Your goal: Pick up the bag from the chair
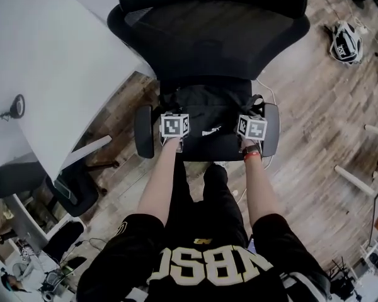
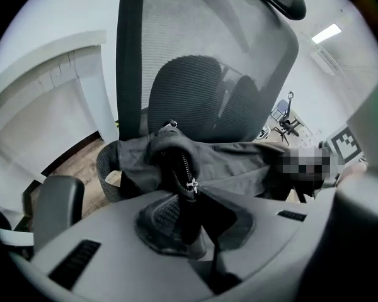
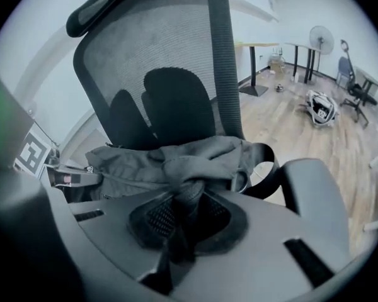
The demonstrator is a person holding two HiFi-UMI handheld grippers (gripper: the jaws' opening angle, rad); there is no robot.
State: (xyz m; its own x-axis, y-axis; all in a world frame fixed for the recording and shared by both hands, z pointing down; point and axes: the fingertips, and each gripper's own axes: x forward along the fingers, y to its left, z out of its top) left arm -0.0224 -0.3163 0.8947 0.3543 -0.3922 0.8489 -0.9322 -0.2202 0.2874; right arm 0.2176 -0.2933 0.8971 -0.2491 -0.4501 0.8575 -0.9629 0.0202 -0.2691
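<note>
Nearest, the person's jersey (image 1: 208, 266) and arms lead to the left gripper (image 1: 174, 129) and right gripper (image 1: 252, 131), both clenched on folds of the black bag (image 1: 208, 106), which lies on the chair (image 1: 214, 43) seat: grasp apparently made, lift remaining.

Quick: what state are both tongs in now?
Left tongs: closed on the bag near its zipper.
Right tongs: closed on a fold of the bag.
</note>
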